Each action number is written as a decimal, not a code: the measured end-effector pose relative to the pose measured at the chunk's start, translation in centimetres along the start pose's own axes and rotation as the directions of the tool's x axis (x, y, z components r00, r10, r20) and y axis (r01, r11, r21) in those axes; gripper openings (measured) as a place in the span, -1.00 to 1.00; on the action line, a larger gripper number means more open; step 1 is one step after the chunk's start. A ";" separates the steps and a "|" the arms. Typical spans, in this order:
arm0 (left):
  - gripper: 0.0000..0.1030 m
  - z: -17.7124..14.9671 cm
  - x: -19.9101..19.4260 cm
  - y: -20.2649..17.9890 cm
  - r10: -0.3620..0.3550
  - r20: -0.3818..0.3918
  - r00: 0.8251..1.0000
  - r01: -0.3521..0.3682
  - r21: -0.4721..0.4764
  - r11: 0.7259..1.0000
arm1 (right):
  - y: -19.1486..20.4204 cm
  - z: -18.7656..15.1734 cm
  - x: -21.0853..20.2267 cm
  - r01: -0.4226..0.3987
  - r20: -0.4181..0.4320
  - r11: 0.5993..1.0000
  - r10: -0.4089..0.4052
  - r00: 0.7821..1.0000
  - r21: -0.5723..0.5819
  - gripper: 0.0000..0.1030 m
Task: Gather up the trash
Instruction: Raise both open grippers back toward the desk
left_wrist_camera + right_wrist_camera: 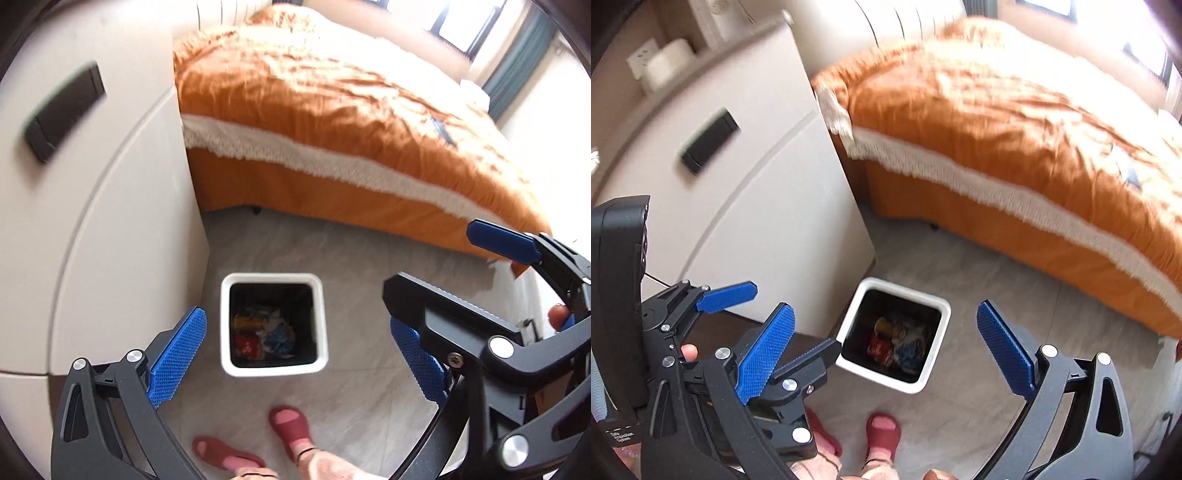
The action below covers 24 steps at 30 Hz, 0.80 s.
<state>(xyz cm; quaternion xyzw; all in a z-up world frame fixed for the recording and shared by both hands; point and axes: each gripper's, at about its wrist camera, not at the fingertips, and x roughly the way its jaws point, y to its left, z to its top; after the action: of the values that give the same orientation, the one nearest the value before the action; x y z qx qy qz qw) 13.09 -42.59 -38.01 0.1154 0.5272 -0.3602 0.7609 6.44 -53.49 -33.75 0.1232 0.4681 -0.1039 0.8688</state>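
While both hover above the grey tiled floor (351, 369), the left gripper (295, 362) has its jaws released and empty; the white square bin (274, 324) of colourful trash (264, 334) stands below, and the right gripper (886, 354) likewise gapes empty.

My two wrist cameras both look steeply down from above onto the bin (273, 363) (894, 384), sharing it, the floor (369, 280) and the bed (314, 110).

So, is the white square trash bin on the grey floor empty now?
No, the white square trash bin already holds colourful trash, including red, yellow and blue pieces at its bottom.
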 end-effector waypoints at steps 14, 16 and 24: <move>0.91 2.1 -16.9 -2.1 0.115 0.185 0.976 -0.102 -0.077 0.992 | 4.9 6.9 -11.9 -0.166 0.192 0.984 0.175 0.966 -0.063 0.91; 0.90 2.2 -18.8 -2.0 0.155 0.209 0.966 -0.140 -0.084 0.987 | 7.0 7.4 -13.4 -0.179 0.224 0.977 0.202 0.953 -0.120 0.91; 0.90 1.0 -26.6 2.7 0.310 0.307 0.900 -0.241 -0.243 0.940 | 15.0 9.8 -16.3 -0.235 0.257 0.913 0.328 0.909 -0.332 0.91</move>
<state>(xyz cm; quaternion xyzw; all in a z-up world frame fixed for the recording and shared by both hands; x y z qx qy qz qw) 10.68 -29.89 -14.62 0.0484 0.3988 -0.2083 0.8917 9.79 -41.29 -13.10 0.0419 0.3147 0.0767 0.9452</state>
